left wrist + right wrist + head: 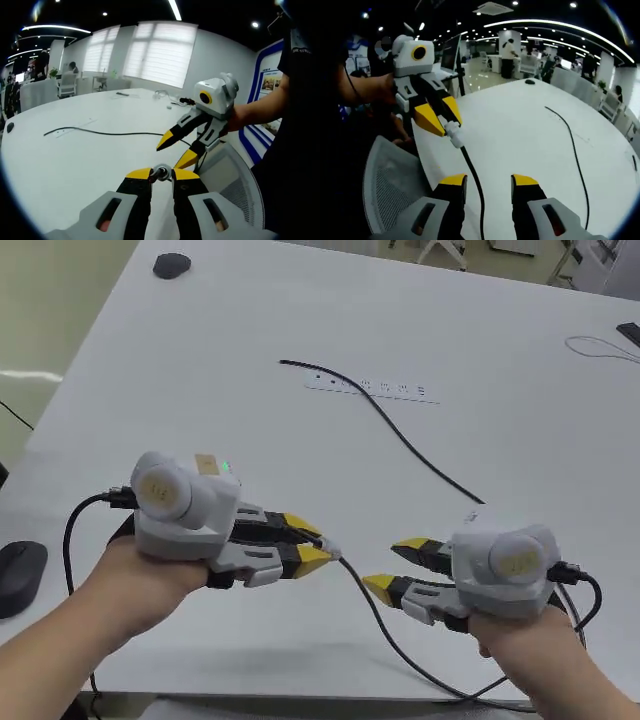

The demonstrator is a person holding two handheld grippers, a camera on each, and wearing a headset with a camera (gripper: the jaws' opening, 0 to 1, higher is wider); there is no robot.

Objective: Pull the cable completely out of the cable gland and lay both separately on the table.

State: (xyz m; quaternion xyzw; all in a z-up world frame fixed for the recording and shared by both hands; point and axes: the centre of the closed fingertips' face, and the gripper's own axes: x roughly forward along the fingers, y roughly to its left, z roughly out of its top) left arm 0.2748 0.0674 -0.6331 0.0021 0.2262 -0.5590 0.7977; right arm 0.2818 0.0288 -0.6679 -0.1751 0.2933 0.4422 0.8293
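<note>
Low in the frame, the left tongs (318,545) are clamping a small pale plastic cable gland (329,549), with the right tongs (396,565) gaping wide just to its right. The thin black cable (402,438) is trailing from the gland across the white bench (300,310) toward upper centre.

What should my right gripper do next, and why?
Probably shut the right gripper on the cable: its jaws stand open with the cable running between them, while the left gripper is shut on the gland.
</note>
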